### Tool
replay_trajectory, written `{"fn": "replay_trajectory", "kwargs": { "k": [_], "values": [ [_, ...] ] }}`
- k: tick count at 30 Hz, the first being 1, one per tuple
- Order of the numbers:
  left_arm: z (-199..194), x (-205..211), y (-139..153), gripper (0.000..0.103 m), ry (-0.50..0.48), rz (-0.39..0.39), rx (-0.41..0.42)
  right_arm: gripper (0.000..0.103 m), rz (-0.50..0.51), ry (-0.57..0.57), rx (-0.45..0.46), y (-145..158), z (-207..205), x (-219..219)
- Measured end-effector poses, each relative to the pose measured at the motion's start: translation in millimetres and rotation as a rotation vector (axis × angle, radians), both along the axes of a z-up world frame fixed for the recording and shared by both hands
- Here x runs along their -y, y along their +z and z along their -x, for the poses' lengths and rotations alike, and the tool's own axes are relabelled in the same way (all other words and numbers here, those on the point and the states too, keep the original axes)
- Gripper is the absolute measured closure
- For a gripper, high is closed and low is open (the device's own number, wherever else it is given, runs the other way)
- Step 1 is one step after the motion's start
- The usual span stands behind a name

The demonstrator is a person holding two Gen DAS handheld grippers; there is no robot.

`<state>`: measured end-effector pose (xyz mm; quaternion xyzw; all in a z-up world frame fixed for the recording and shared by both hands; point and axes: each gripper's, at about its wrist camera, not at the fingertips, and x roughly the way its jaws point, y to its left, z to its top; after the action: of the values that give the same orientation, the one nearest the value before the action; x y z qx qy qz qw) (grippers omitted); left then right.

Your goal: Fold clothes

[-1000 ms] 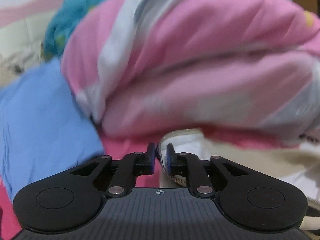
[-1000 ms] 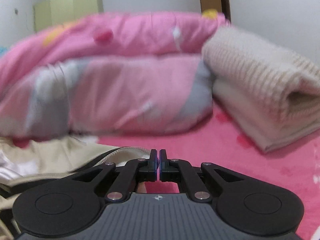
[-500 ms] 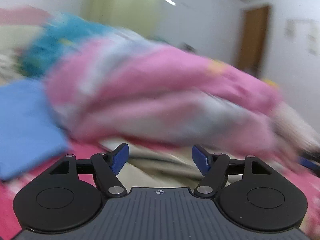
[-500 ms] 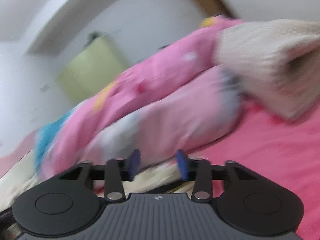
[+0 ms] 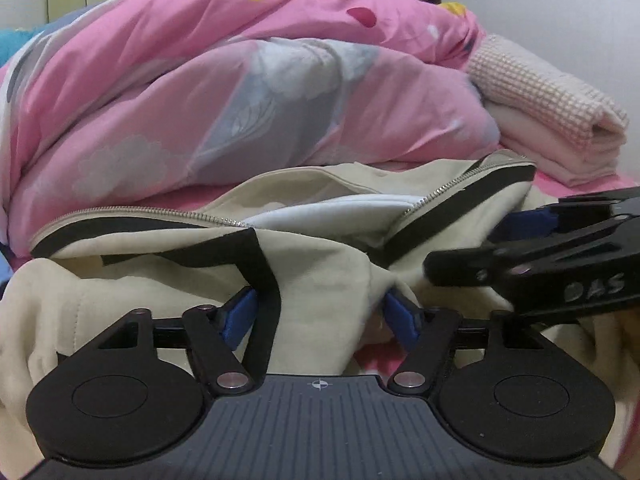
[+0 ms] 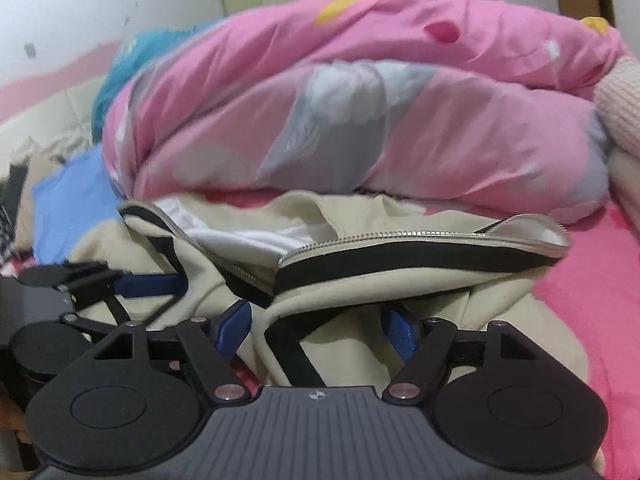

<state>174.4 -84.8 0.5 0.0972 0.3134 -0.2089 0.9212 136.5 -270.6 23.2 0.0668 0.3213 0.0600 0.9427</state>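
Fleece jacket [image 5: 320, 280] in cream with black trim lies crumpled on the pink bed sheet [image 6: 592, 280], just in front of the rolled pink quilt [image 5: 240, 92]; its soft napped outer cloth bunches in thick folds, a silver metal zipper [image 5: 152, 216] runs along the open front edge, and smooth white lining [image 5: 332, 210] shows inside the gaping opening, which holds nothing else that can be seen. Left gripper [image 5: 320, 316] sits low against the near edge of the jacket with its blue-padded fingers [image 5: 239, 314] spread wide, a black-trimmed fold of jacket lying loosely between them, not pinched. Right gripper [image 6: 316, 326] is likewise on the near side of the jacket, to the right of the left one, fingers wide apart around a hump of cream cloth and a black band. Behind the jacket the quilt is a plump, smooth cotton bundle printed with grey clouds and yellow patches; to the right of the jacket, beside the quilt, rests a folded waffle-knit blanket [image 5: 552, 108], pale pink and gridded. Left of the jacket, a flat blue cloth [image 6: 68, 196] lies on the bed
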Motion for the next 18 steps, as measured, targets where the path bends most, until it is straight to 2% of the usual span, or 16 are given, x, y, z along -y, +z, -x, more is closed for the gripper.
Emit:
{"fn": "replay_trajectory", "kwargs": {
  "k": [1, 3, 4, 5, 6, 8, 14, 18],
  "values": [
    [-1.2, 1.2, -2.4, 0.045, 0.003, -0.011, 0.004, 0.032, 0.01, -0.001, -0.004, -3.7, -2.7, -1.0],
    [-1.1, 2.2, -4.4, 0.057, 0.01, -0.019, 0.01, 0.046, 0.034, -0.007, -0.002, -9.0, -5.1, -2.3],
    [-0.6, 2.2, -4.6, 0.068, 0.015, -0.021, 0.013, 0.05, 0.042, -0.007, 0.009, -9.7, -3.9, -2.2],
    [0.2, 1.7, -4.2, 0.083, 0.018, -0.02, 0.016, 0.061, 0.048, -0.009, 0.019, -9.9, -2.6, -1.7],
    [1.6, 0.1, -2.5, 0.089, 0.019, -0.01, 0.016, 0.079, 0.041, -0.015, 0.028, -9.0, -0.7, 1.0],
    [5.0, -3.3, 1.4, 0.097, 0.021, 0.011, 0.019, 0.087, -0.004, -0.035, 0.05, -5.5, 4.3, 10.6],
    [33.5, -22.3, 34.1, 0.099, 0.063, 0.063, 0.13, 0.09, -0.188, -0.074, 0.149, 15.3, 25.3, 39.8],
    [47.5, -56.8, 60.4, 0.099, 0.124, 0.106, 0.18, 0.09, -0.339, -0.102, 0.222, 29.2, 43.4, 64.0]
  ]
}}
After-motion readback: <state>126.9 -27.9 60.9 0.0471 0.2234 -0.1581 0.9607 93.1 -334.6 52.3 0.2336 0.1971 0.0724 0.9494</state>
